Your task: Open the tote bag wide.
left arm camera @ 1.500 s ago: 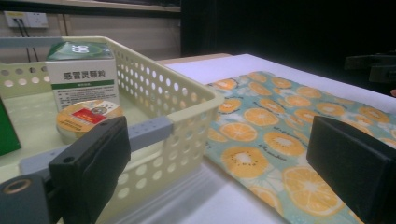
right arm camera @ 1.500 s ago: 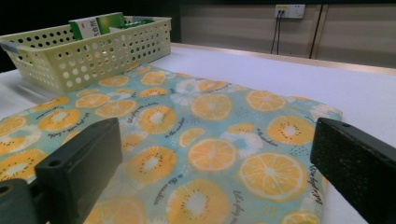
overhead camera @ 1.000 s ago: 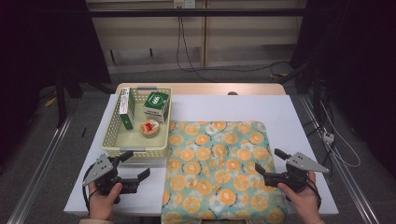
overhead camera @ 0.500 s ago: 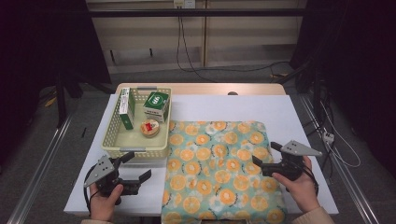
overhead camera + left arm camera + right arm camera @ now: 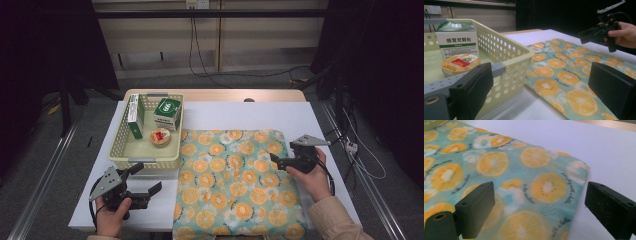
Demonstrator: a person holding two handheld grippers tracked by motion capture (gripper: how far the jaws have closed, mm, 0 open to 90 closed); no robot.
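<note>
The teal folded cloth printed with orange slices [image 5: 235, 185] lies flat on the white table [image 5: 250, 116], right of the pale yellow perforated plastic basket [image 5: 125, 147], with the right gripper [image 5: 274, 161] over its far right part, jaws spread and empty, and the left gripper [image 5: 148, 177] spread beside the basket.

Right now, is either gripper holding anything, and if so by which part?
Nothing is held. The left gripper is open above the table beside the basket; the right gripper is open over the fruit-print cloth, jaws apart.
</note>
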